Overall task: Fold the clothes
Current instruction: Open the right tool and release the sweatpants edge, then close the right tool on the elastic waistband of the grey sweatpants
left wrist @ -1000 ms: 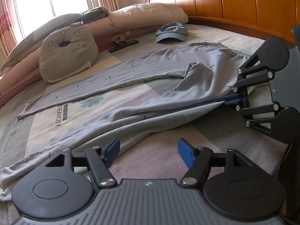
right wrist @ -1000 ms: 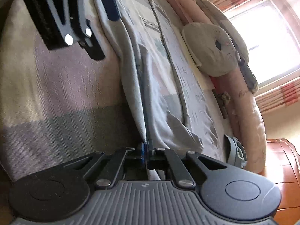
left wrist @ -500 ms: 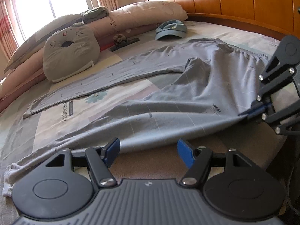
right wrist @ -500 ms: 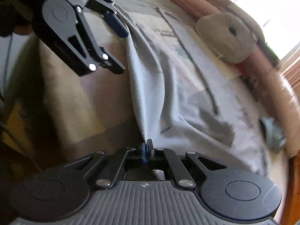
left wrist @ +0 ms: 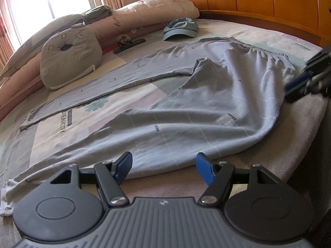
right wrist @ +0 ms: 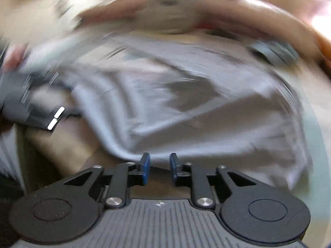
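Grey-blue trousers [left wrist: 206, 111] lie spread on the bed, one leg stretched to the far left, the other leg running along the near edge. My left gripper [left wrist: 163, 168] is open and empty, hovering just before the near leg's edge. My right gripper [right wrist: 158, 168] has its jaws parted a little, empty, at the hem of the trousers [right wrist: 186, 111]; that view is badly blurred. The right gripper's blue pads also show at the right edge of the left wrist view [left wrist: 298, 83], beside the waistband.
A round grey cushion [left wrist: 70, 57], long pink pillows [left wrist: 144, 18], a blue cap [left wrist: 181, 29] and a small dark object [left wrist: 129, 42] lie at the far side. The wooden headboard [left wrist: 258, 0] stands behind. The bed's edge [left wrist: 300, 144] drops off at right.
My right gripper pulled the trousers' waist side rightward and flat, then let go and opened. The cloth now lies flat on the bed. My left gripper stayed open in place.
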`<action>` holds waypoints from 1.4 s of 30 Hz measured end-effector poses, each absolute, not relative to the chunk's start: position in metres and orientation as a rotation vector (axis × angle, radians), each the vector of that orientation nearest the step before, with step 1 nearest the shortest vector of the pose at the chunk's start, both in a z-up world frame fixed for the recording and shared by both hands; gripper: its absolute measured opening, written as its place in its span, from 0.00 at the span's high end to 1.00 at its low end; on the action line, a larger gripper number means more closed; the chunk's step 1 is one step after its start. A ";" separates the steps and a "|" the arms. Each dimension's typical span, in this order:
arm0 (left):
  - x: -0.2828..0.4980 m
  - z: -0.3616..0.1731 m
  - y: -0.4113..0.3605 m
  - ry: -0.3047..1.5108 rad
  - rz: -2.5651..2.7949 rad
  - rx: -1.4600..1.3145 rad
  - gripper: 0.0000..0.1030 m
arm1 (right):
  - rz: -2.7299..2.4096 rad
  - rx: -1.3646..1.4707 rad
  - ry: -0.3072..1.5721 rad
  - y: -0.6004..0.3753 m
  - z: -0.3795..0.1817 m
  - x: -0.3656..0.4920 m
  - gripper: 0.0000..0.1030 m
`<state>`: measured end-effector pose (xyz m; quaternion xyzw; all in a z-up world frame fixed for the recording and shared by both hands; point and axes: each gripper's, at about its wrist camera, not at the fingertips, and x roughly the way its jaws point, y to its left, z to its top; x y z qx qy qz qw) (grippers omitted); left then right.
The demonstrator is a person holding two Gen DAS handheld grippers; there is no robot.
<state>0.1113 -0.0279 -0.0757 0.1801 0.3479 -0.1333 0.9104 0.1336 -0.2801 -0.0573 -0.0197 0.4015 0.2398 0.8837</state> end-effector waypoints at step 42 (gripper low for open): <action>0.123 -0.081 -0.042 0.757 -0.302 0.295 0.30 | 0.268 0.848 0.717 -0.410 -0.142 0.169 0.79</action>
